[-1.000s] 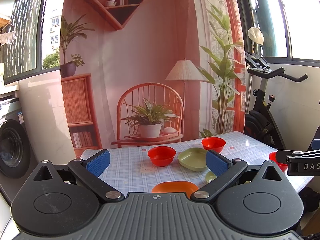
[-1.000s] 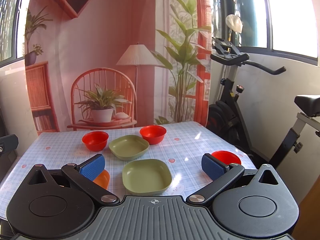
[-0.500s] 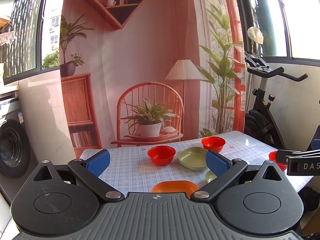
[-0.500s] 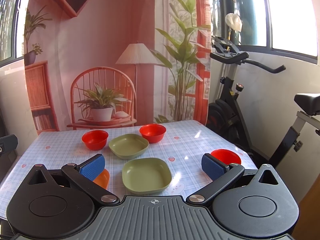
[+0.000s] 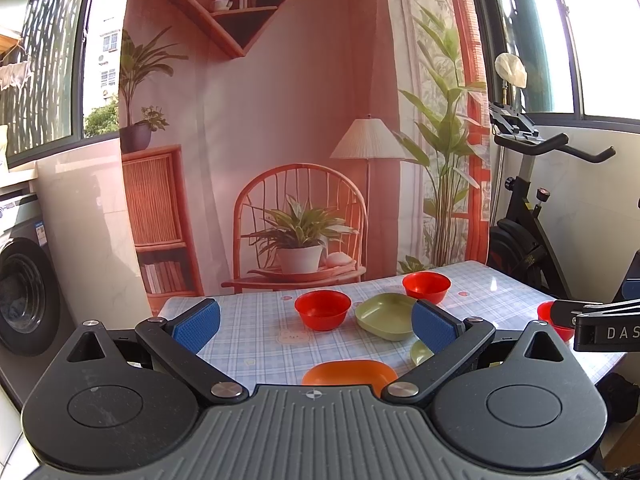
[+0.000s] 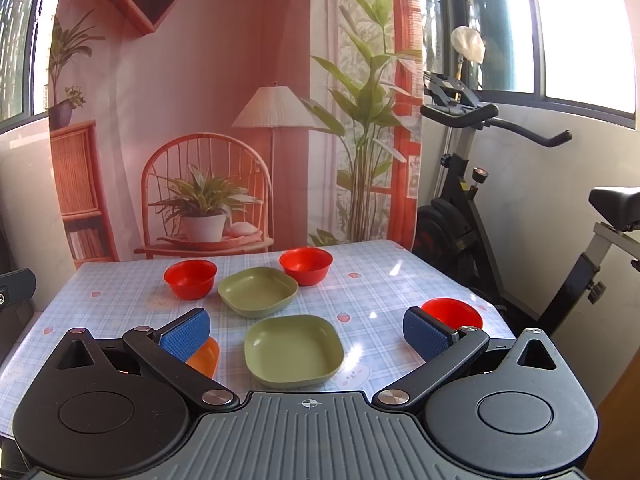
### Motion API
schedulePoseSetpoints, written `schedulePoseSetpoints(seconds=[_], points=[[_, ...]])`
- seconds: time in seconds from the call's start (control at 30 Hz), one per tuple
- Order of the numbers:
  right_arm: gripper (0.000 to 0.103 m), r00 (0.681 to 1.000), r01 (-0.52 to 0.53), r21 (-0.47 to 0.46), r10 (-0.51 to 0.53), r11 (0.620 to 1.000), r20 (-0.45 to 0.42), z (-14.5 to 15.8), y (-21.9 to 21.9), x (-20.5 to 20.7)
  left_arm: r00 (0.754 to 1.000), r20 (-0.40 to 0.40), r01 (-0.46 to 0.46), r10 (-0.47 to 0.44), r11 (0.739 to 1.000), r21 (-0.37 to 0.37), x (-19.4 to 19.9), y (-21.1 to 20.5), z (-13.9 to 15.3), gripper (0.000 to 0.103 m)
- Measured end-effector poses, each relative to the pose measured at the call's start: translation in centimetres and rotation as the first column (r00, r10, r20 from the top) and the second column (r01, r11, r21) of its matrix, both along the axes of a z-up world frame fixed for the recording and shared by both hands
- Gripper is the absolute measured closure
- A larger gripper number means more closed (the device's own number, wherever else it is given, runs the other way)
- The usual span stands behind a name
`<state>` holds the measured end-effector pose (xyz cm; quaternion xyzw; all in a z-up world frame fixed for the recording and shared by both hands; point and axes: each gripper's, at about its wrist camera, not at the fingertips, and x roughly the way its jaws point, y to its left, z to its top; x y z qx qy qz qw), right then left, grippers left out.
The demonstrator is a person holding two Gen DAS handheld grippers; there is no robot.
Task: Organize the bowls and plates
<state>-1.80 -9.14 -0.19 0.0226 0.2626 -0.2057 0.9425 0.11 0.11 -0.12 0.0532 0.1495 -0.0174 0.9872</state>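
On the checked table stand three red bowls: one far left, one far middle, one at the right edge. Two green square plates lie between them, far and near. An orange plate lies near left, partly behind my finger. My right gripper is open and empty above the near green plate. My left gripper is open and empty above the orange plate, with a red bowl and a green plate beyond.
An exercise bike stands right of the table. A washing machine stands at the left. A printed backdrop hangs behind the table. The right gripper's body shows at the right of the left wrist view.
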Motion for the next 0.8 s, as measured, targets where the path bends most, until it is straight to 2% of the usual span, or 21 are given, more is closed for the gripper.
schedulePoseSetpoints(seconds=[0.67,0.8], points=[[0.0,1.0,-0.002,-0.001,0.002,1.0,-0.001,-0.26,0.14,-0.09,1.0,-0.014,-0.009,0.009,1.0,-0.014,0.37,0.09,0.0,0.0],[0.0,1.0,-0.003,0.001,0.003,1.0,-0.004,-0.2,0.28,-0.1,1.0,-0.001,-0.013,0.013,1.0,0.005,0.02,-0.26,0.02,0.0]])
